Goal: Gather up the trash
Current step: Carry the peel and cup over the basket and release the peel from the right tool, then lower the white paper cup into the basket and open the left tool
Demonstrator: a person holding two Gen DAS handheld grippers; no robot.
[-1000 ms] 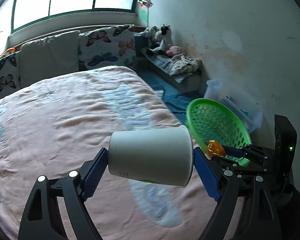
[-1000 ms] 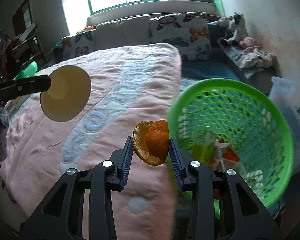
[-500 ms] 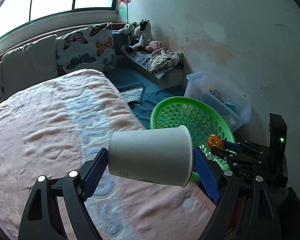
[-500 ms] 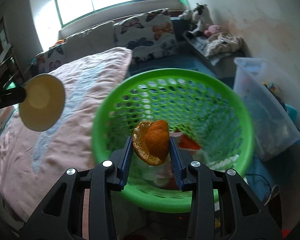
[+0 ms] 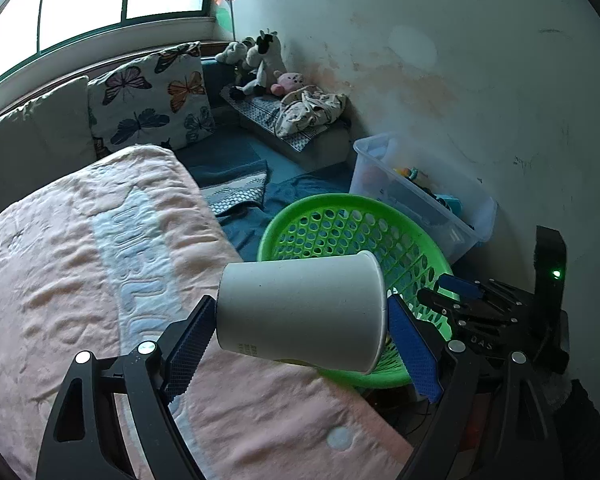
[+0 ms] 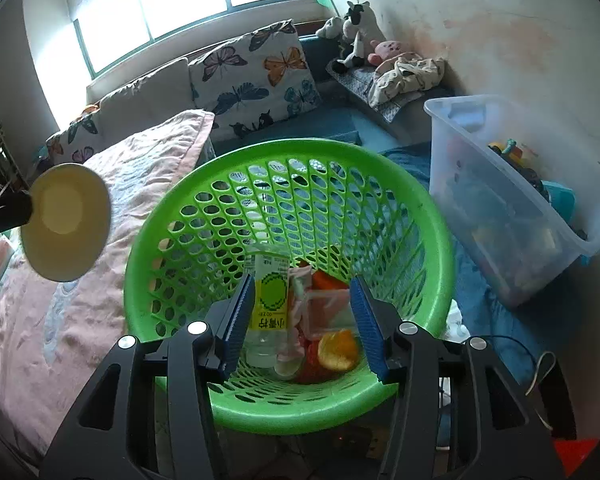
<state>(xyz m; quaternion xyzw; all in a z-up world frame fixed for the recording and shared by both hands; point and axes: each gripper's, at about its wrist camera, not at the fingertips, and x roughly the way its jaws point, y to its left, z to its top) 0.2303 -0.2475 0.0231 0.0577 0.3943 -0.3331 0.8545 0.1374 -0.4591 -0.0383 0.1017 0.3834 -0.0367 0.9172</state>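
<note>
My left gripper [image 5: 300,340] is shut on a white paper cup [image 5: 300,312] lying sideways between its blue pads, over the bed's edge beside the green basket [image 5: 340,216]. In the right wrist view the cup's open mouth [image 6: 66,228] shows at the left. My right gripper [image 6: 304,320] hangs over the green basket [image 6: 228,412], its jaws opening with nothing between them. The orange peel [image 6: 338,350] lies at the bottom of the basket beside a clear bottle with a yellow-green label [image 6: 270,308] and other wrappers. The right gripper [image 5: 456,292] also shows past the cup in the left wrist view.
A pink quilted bed [image 5: 80,260] fills the left. A clear plastic bin of toys [image 6: 512,216] stands right of the basket against the wall [image 5: 480,100]. Butterfly cushions [image 6: 256,76] and soft toys [image 6: 356,40] line the window side. Blue mats cover the floor [image 5: 240,168].
Both grippers swung from over the bed to the basket. The right gripper's jaws spread and the orange peel dropped into the basket. The cup stays held in the left gripper.
</note>
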